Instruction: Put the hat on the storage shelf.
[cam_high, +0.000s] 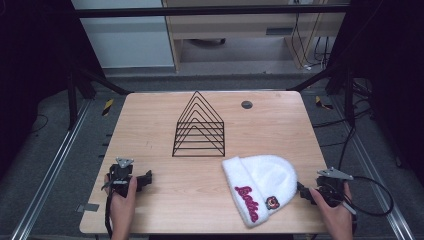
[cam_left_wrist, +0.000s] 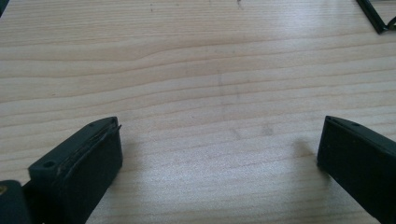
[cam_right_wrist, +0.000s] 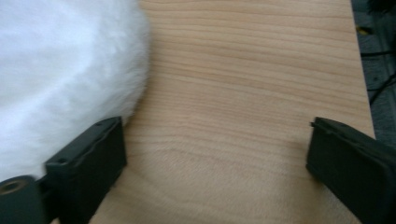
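White and fluffy, the knit beanie (cam_high: 260, 187) lies flat on the near right part of the wooden table (cam_high: 165, 200), pink lettering and a small patch on its cuff, which reaches close to the near edge. Behind it, near the table's middle, stands a black wire rack (cam_high: 199, 126) of nested triangles, its slots empty. A dark round disc (cam_high: 246, 104) sits toward the far edge. The right gripper (cam_right_wrist: 217, 154) rests at the right edge just beside the beanie, jaws spread wide, one jaw against the fur. The left gripper (cam_left_wrist: 219, 154) sits at the near left, jaws wide over bare wood, with open tabletop between it and the beanie.
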